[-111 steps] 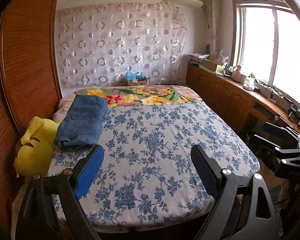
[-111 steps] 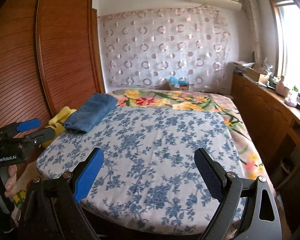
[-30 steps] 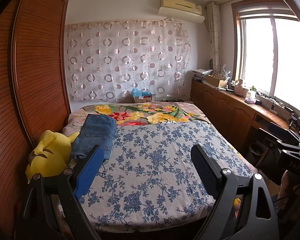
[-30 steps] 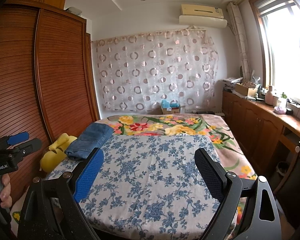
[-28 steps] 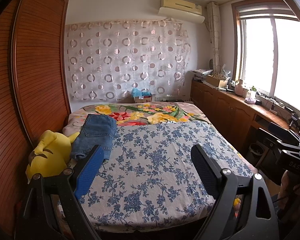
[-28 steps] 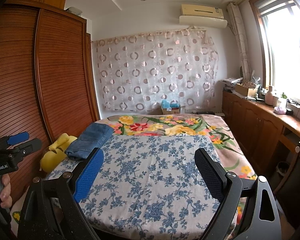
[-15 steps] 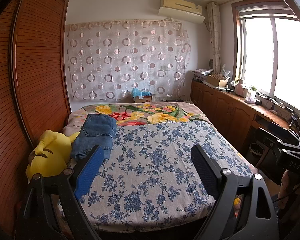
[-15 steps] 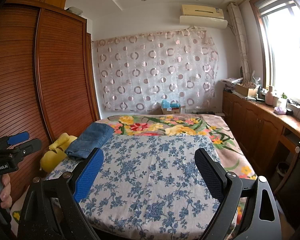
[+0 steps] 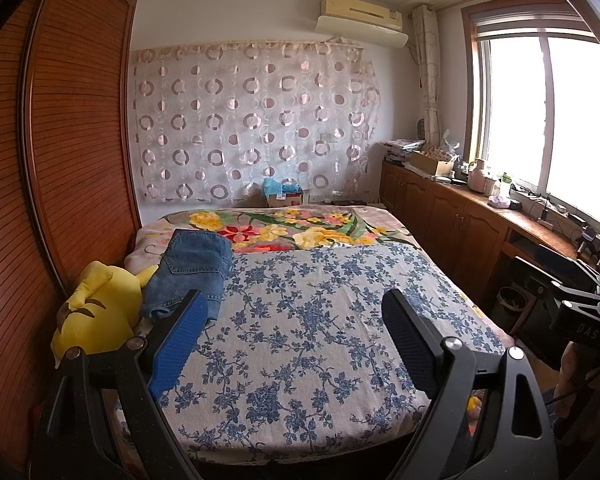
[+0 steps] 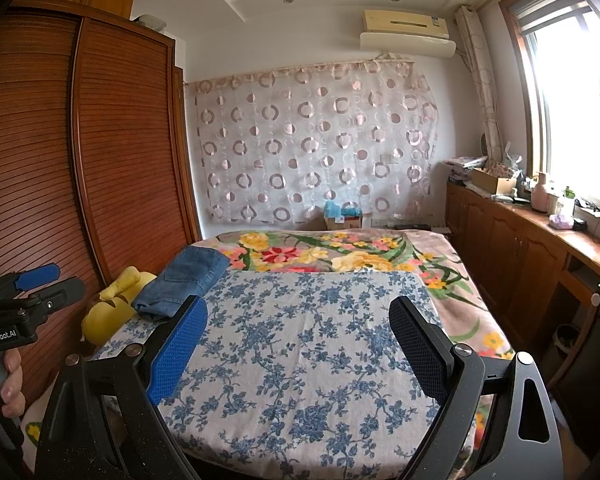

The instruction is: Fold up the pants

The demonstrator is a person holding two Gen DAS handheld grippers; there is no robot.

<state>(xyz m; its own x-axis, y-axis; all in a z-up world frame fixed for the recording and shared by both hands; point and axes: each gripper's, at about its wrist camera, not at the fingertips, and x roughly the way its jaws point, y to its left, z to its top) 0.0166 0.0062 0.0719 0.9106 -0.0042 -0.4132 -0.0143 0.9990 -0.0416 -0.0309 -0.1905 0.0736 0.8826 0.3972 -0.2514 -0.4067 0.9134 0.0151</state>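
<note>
Reddish-brown slatted wood fills the left side of both views: a tall wardrobe point(image 10: 100, 168) along the bed point(image 9: 300, 340). The bed carries a grey cotton cover printed with blue flowers, and beyond it a plush blanket point(image 9: 284, 232) with large yellow and red blooms. Both tools hover level over the near end of the bed, tipped slightly down. The left hand-held gripper point(image 9: 296, 332) has its jaws spread wide with nothing between them; the right hand-held gripper point(image 10: 298, 340) is just as wide and empty (a hand point(image 10: 10, 384) wraps the left tool's handle at the edge of the right view). The pants point(image 9: 192, 268), blue denim folded into a flat rectangular stack, lie at the far left of the bed, touching a soft yellow plush toy point(image 9: 96, 312). A cardboard box point(image 10: 342, 218) holds something blue, too small to tell.
</note>
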